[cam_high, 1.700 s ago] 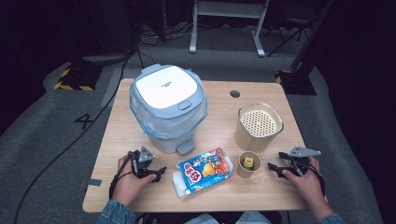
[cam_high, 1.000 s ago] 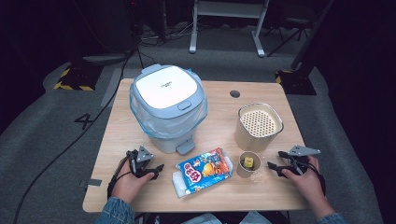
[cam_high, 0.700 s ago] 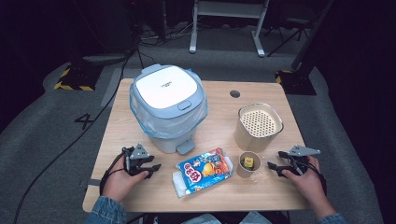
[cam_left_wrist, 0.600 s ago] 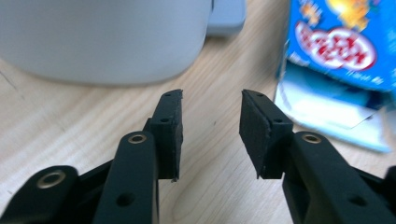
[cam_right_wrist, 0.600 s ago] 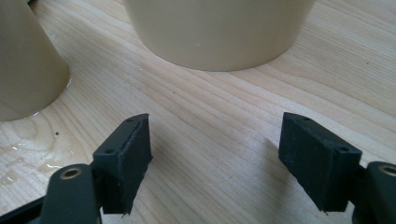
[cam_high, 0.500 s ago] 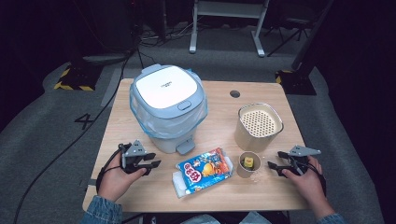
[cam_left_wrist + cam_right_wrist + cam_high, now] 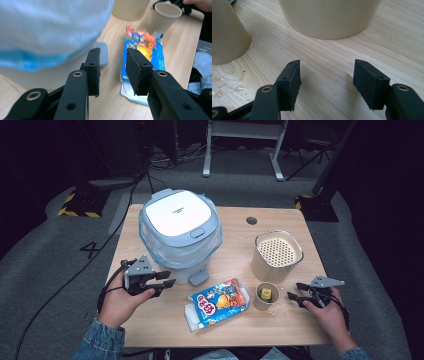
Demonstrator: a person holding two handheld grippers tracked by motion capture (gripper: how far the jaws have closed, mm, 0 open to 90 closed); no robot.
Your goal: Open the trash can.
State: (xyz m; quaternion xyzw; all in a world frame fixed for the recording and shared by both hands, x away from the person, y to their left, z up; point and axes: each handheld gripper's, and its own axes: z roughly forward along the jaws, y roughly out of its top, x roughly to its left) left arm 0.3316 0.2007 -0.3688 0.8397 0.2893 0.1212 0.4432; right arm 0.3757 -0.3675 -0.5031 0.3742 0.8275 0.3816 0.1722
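My left gripper (image 7: 167, 282) is lifted above the table's front left, beside a white bin with a pale blue liner (image 7: 177, 230). In the left gripper view its jaws (image 7: 112, 53) stand partly open after just closing in, with nothing between them; beyond them lies a colourful snack packet (image 7: 145, 50). My right gripper (image 7: 294, 291) rests low at the front right, pointing at a small paper cup (image 7: 266, 295) with something yellow inside. In the right gripper view its jaws (image 7: 327, 63) have also just been closing, and only bare wood shows in the gap.
A beige perforated container (image 7: 277, 255) stands behind the cup, and shows close ahead as a beige container (image 7: 327, 17) in the right gripper view. The snack packet (image 7: 220, 302) lies at the front middle. A little water (image 7: 227, 82) wets the wood by the cup (image 7: 227, 37). A cable hole (image 7: 251, 220) is at the back.
The left hand has lifted its gripper off the table and drawn it slightly left. The right hand has stayed in place.
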